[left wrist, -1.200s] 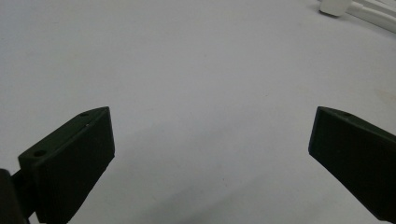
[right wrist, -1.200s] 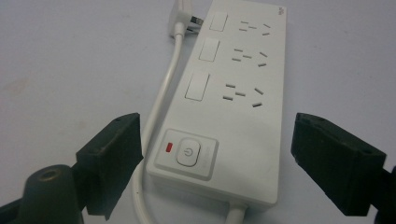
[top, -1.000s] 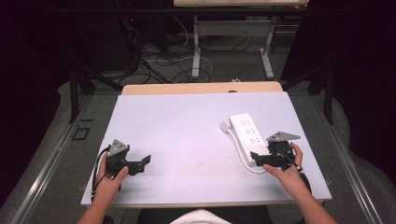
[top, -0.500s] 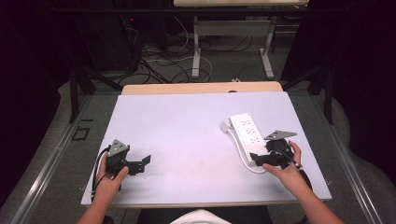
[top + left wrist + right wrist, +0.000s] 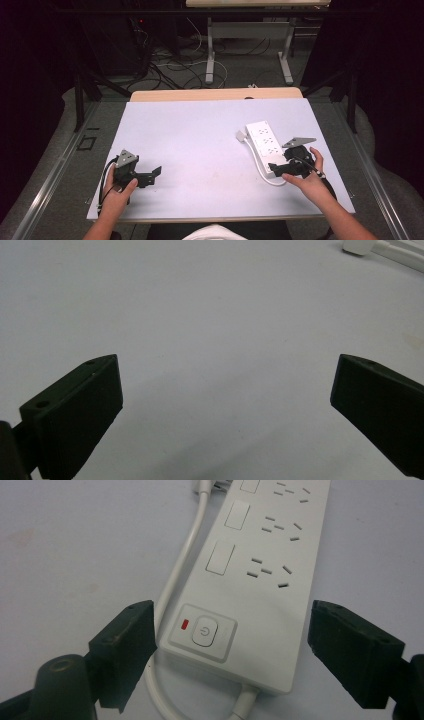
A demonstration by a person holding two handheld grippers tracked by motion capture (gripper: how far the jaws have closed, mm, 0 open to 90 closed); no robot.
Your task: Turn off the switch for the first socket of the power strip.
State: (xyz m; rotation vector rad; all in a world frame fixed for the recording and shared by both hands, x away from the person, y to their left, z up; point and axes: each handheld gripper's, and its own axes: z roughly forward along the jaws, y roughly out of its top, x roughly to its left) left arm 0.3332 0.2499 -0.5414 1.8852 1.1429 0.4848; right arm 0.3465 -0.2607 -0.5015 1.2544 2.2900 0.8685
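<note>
Power strip between right gripper wide jaws, untouched

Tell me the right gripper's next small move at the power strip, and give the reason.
Probably ease the right gripper forward a little and close on the power strip. Its jaws stand open on either side of the switch end, not yet touching it, with the cable running just inside one jaw, so it may get pinched.

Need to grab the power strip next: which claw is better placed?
Right. The right claw is open with its jaws either side of the power strip, at the switch end. The left claw is open over bare table, far across from it.
</note>
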